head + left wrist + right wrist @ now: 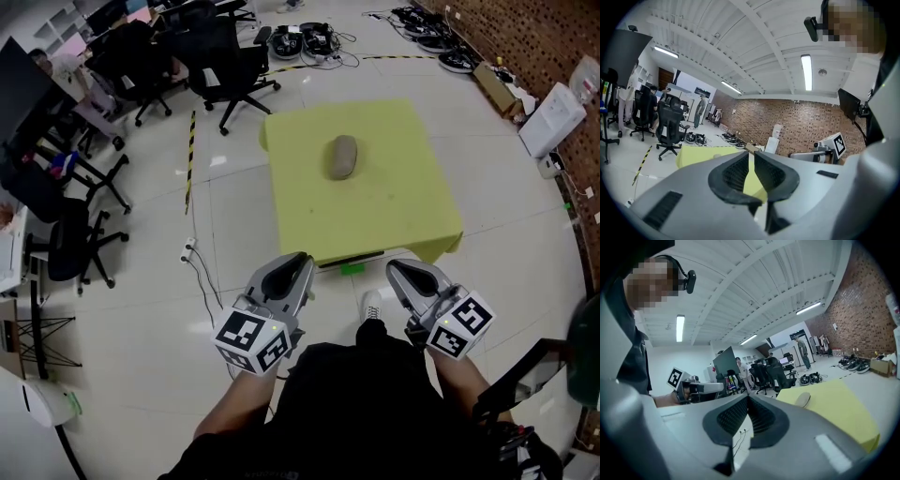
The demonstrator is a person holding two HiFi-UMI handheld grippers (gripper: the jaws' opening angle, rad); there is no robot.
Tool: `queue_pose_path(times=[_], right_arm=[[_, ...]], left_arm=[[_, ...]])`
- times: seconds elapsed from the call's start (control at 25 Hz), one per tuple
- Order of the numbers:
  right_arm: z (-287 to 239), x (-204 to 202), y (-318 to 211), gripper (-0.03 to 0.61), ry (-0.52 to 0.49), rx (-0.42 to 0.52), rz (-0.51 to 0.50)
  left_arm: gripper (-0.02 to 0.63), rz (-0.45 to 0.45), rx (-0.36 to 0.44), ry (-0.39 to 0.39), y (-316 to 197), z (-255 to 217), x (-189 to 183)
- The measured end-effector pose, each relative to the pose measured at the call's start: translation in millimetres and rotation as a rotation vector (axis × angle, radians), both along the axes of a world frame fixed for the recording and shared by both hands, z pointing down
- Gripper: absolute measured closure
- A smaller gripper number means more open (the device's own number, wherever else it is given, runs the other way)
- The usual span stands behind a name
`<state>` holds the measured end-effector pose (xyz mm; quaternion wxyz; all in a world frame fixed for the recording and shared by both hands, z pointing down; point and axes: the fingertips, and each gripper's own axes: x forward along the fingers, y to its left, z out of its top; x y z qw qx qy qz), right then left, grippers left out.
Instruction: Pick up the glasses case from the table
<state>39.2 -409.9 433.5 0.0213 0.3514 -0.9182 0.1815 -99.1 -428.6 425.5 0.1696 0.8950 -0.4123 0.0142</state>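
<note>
Off to the left, black office chairs (225, 52) stand on the pale floor (141, 281). The left gripper (300, 262) is held low, just short of the yellow table (412, 206), with its jaws drawn nearly together and nothing in them. The grey glasses case (342, 157) lies alone near the middle of the table, well apart from both grippers. The right gripper (396, 269), beside the left one, is also closed and empty. A brick wall (525, 37) runs along the far right.
</note>
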Motion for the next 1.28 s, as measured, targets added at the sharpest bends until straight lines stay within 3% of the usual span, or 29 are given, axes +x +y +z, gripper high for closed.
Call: queue_pose_path(times=[0.8,1.28], right_arm=[[6.1,97.9,-136.4,0.577,-0.059,-0.023,-0.122],[27.4,139.6,-183.4,0.577,-0.121,-0.057,-0.152]], left_arm=[[0.571,-0.107,-0.023,-0.079,-128.3,2.1,101.6],[0.536,-0.159,-0.085,-0.211,-180.4,41.2,138.2]])
